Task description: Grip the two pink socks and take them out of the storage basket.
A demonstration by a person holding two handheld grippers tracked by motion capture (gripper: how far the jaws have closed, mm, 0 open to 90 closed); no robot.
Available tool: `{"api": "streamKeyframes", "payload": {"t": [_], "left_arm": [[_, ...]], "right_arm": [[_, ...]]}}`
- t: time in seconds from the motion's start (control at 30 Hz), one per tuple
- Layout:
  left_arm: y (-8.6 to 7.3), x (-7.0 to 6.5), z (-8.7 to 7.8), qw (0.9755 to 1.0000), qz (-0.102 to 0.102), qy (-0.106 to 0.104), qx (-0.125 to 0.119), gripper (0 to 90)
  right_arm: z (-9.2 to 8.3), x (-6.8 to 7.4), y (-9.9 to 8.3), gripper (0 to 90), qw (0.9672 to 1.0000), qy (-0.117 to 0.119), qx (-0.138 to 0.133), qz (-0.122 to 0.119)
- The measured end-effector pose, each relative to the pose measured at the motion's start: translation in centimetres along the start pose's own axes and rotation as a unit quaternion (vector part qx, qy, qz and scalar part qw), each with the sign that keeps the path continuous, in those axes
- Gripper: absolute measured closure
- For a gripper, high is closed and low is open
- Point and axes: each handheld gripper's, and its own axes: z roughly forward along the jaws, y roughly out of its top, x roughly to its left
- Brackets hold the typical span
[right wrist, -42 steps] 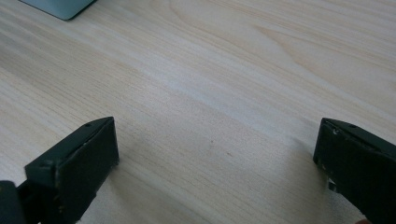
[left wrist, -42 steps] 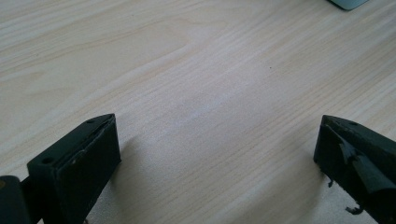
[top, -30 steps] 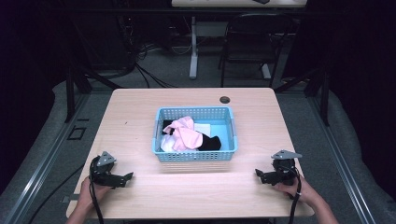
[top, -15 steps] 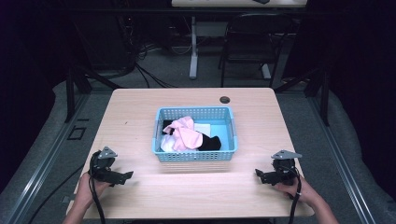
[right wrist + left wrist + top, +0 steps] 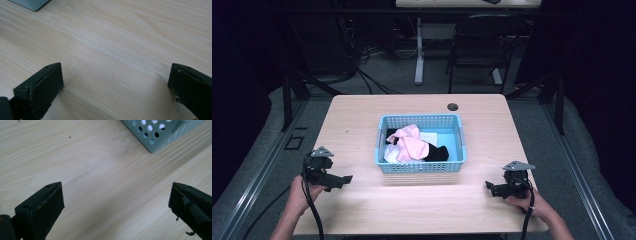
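A light blue perforated basket [image 5: 421, 167] stands in the middle of the wooden table [image 5: 362, 115]. In it lie a pink cloth [image 5: 408, 142], a black cloth [image 5: 437, 153] and a white one [image 5: 390, 154]. My left gripper [image 5: 344, 179] is held near the front left edge, its jaws pointing right toward the basket. In the left gripper view my left gripper [image 5: 115, 190] is open over bare wood, with a basket corner [image 5: 160, 135] ahead. My right gripper [image 5: 488, 188] sits at the front right, pointing left. Seen in its own view, my right gripper [image 5: 115, 70] is open and holds nothing.
A small dark round hole [image 5: 452, 106] marks the table's far edge behind the basket. A black chair [image 5: 477, 45] and a desk leg [image 5: 419, 55] stand beyond the table, with cables [image 5: 372, 75] on the floor. Bare wood lies in front of the basket.
My left gripper has moved a little forward, away from the table's front edge. The right gripper and the basket have stayed put.
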Motion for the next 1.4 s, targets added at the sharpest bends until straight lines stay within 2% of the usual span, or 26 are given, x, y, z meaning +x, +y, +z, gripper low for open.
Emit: {"api": "streamKeyframes", "payload": {"t": [0.2, 0.27, 0.33, 0.37, 0.43, 0.53, 0.8, 0.93, 1.1, 1.33, 1.4], "left_arm": [[1.6, 0.1, -1.1, 0.9999, 0.007, -0.011, 0.001, 0.0], [2.6, 0.2, -1.8, 0.9998, 0.012, -0.017, -0.002, 0.0], [3.0, 0.2, -2.1, 0.9997, 0.015, -0.018, -0.003, 0.0], [3.7, 0.4, -2.6, 0.9997, 0.016, -0.015, -0.012, 0.0], [4.4, 0.5, -2.9, 0.9996, 0.019, -0.015, -0.016, 0.0], [5.1, 0.6, -3.0, 0.9995, 0.021, -0.017, -0.014, 0.0], [8.1, -0.3, -2.4, 0.9983, 0.045, -0.037, -0.008, 0.0], [9.1, -0.7, -2.0, 0.9976, 0.049, -0.048, -0.007, 0.0], [11.7, -1.9, -1.2, 0.9959, 0.069, -0.059, -0.006, 0.0], [13.8, -3.0, 0.0, 0.9940, 0.080, -0.074, -0.006, 0.0], [14.8, -3.7, 0.9, 0.9929, 0.086, -0.082, -0.005, 0.0]], "right_arm": [[0.0, 0.0, 0.0, 0.0, 1.0000, 0.000, 0.000, 0.000], [0.0, 0.0, 0.0, 0.0, 1.0000, 0.000, -0.001, 0.000], [0.0, 0.0, 0.0, 0.0, 1.0000, 0.000, 0.000, 0.000], [0.0, 0.0, 0.0, 0.0, 1.0000, 0.000, 0.000, 0.000], [0.0, 0.0, 0.0, 0.0, 1.0000, 0.000, -0.001, 0.000], [0.0, 0.0, 0.0, 0.0, 1.0000, 0.000, 0.000, 0.000], [0.0, 0.0, 0.0, 0.0, 1.0000, 0.000, -0.001, 0.000], [0.0, 0.0, 0.0, 0.0, 1.0000, 0.000, -0.001, 0.000], [0.0, 0.0, 0.0, 0.0, 1.0000, 0.000, 0.000, 0.000], [0.0, 0.0, 0.0, 0.0, 1.0000, 0.000, 0.000, 0.000], [0.0, 0.0, 0.0, 0.0, 1.0000, 0.000, 0.000, 0.000]]}}
